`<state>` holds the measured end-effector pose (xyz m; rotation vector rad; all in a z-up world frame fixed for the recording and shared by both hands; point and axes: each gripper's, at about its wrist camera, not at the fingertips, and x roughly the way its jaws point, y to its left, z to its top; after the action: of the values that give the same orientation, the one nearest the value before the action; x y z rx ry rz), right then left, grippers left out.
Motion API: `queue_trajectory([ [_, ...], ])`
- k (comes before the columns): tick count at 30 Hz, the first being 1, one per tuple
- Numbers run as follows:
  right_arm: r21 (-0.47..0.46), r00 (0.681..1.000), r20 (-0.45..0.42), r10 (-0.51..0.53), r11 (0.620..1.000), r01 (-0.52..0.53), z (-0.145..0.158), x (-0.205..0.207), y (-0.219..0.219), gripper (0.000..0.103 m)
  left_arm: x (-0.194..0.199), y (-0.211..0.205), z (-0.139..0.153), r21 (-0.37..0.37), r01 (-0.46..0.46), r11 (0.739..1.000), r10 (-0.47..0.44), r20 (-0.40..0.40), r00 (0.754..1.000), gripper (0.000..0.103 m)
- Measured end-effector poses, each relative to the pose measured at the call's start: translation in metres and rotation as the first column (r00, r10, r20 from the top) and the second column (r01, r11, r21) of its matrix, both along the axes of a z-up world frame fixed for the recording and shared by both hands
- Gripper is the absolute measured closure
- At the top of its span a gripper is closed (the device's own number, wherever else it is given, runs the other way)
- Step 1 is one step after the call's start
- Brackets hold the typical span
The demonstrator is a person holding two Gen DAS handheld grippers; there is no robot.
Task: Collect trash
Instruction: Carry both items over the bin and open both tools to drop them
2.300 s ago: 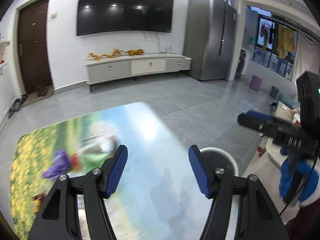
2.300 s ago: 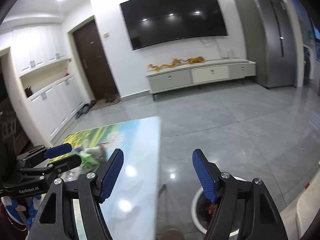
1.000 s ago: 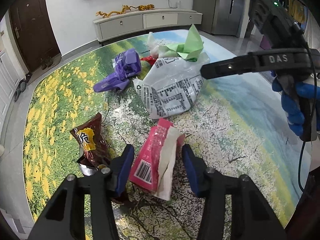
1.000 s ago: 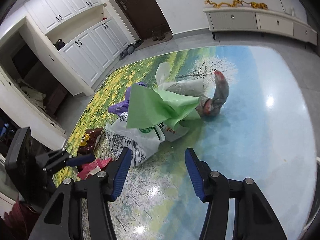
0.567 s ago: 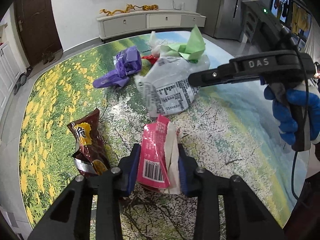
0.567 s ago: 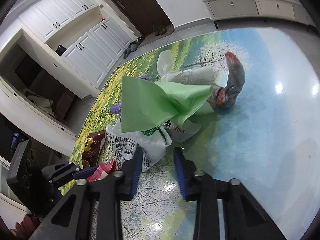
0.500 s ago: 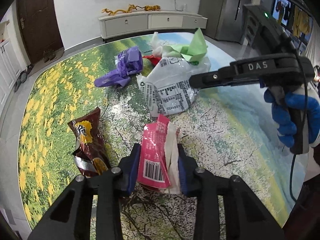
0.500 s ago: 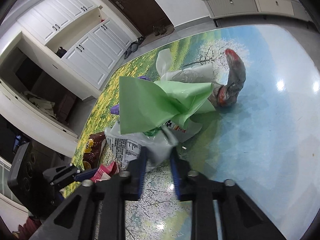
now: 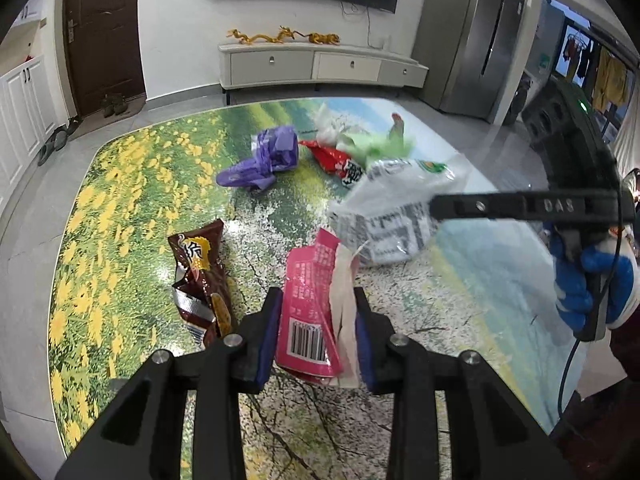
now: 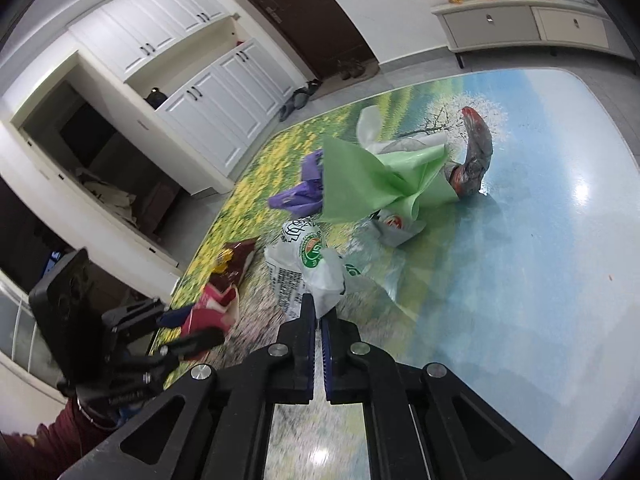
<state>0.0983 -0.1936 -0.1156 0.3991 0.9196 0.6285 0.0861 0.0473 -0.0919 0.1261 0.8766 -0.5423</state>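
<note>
My left gripper (image 9: 316, 312) is shut on a pink wrapper (image 9: 310, 300) with a barcode and holds it above the table (image 9: 120, 200). My right gripper (image 10: 318, 312) is shut on a white printed plastic bag (image 10: 316, 268), lifted off the table; the bag also shows in the left wrist view (image 9: 396, 208). On the table lie a brown snack wrapper (image 9: 200, 272), a purple bag (image 9: 264, 158), a red wrapper (image 9: 336, 160) and a green bag (image 10: 376, 180).
A grey-red crumpled wrapper (image 10: 472, 160) lies past the green bag. The table has a glossy landscape print and rounded corners. A TV cabinet (image 9: 320, 68) and fridge (image 9: 480, 40) stand beyond; white cupboards (image 10: 208, 92) are to the left.
Both grippers came down to the table and closed. The left took the pink wrapper and lifted it. The right shut on the white bag and pulled it up and toward me.
</note>
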Motion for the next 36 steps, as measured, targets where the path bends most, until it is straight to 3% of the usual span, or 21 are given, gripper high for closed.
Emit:
queue_trajectory([
  [12,0.080,0.995,0.055,-0.088,0.993,0.083,0.028,-0.046,-0.049,0.100,-0.008,-0.013,0.025,-0.061,-0.028,0.998,0.030,0.019,0.999,0.071],
  [21,0.151,0.962,0.090,-0.257,0.959,0.242,0.037,-0.078,-0.122,0.100,-0.003,-0.068,0.043,-0.070,0.024,0.997,-0.022,0.033,0.999,0.071],
  [28,0.182,0.892,0.086,-0.445,0.887,0.425,0.025,-0.118,-0.204,0.100,0.002,-0.147,0.050,-0.087,0.126,0.988,-0.125,0.014,0.992,0.071],
  [36,0.144,0.772,0.063,-0.632,0.772,0.620,0.004,-0.152,-0.287,0.100,0.010,-0.268,0.046,-0.076,0.266,0.961,-0.269,-0.029,0.963,0.071],
])
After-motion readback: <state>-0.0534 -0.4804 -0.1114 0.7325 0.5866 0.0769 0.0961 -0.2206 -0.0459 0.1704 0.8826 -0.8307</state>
